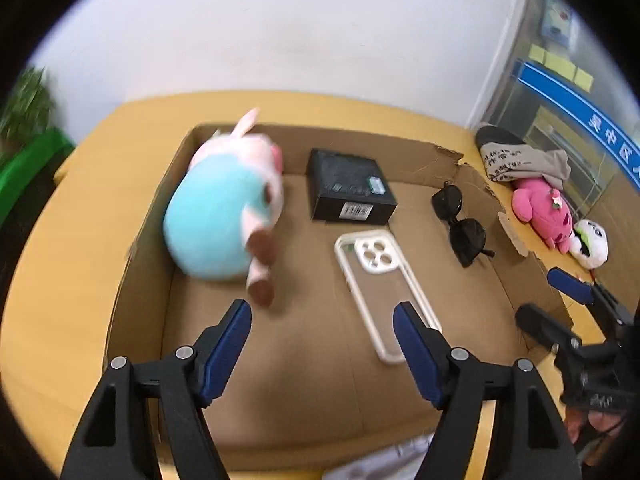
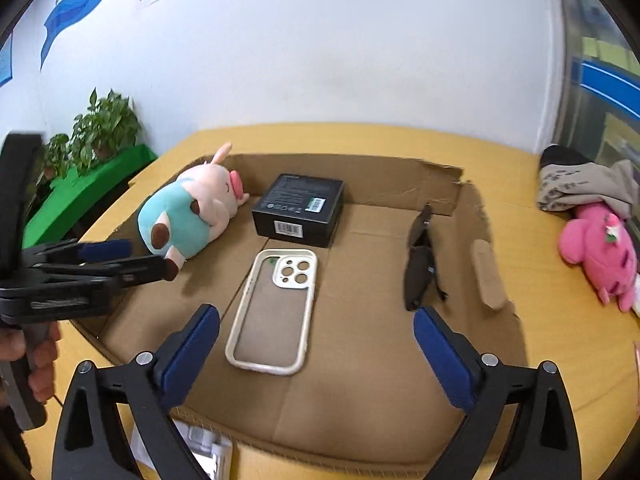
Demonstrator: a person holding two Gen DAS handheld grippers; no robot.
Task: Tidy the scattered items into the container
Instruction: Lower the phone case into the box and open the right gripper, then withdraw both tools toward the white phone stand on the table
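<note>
Both grippers, left (image 1: 322, 334) and right (image 2: 316, 336), stand wide and empty above the box (image 2: 360, 168). Remaining pink plush (image 2: 600, 256) lies outside, far right of the right gripper: probably light, soft, squashy; best pinched across the body.

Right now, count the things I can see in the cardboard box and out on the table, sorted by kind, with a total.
Soft toys: 3, a blue and pink pig in the box, a pink toy and a white toy on the table
Black box: 1
Phone case: 1
Sunglasses: 1
Grey cloth: 1
Total: 7
</note>
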